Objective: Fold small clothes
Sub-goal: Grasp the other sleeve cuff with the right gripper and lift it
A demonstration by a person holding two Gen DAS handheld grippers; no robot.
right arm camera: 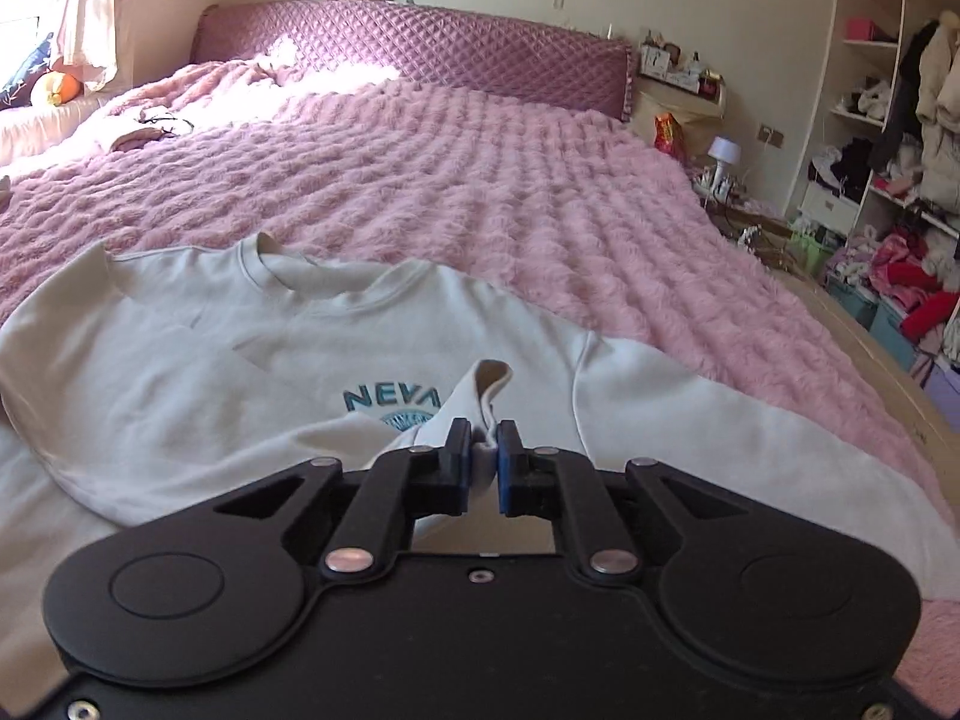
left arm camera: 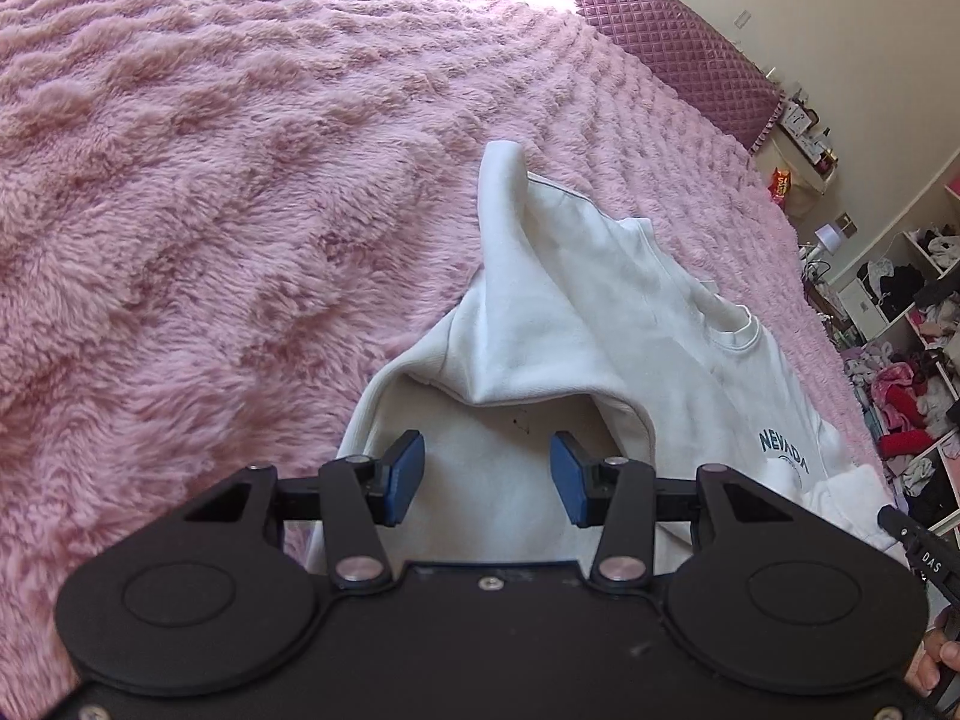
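Right gripper (right arm camera: 483,459) clenched on cuff of white cotton NEVADA sweatshirt (right arm camera: 180,360), lower centre; left gripper (left arm camera: 487,477) released above fabric; fluffy pink blanket (left arm camera: 210,180) underneath.

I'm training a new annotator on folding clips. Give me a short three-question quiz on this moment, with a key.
1. True or false: the right gripper is shut on a fold of the white sweatshirt.
2. Multiple choice: what does the sweatshirt lie on? A) a wooden floor B) a fluffy pink blanket C) a glass table
3. Short answer: is the left gripper open or shut, and is any cloth pinched between its pads?

Key:
1. True. The blue pads press a bunched piece of the cloth.
2. B.
3. Open. Its pads stand apart above the sweatshirt, with nothing pinched.
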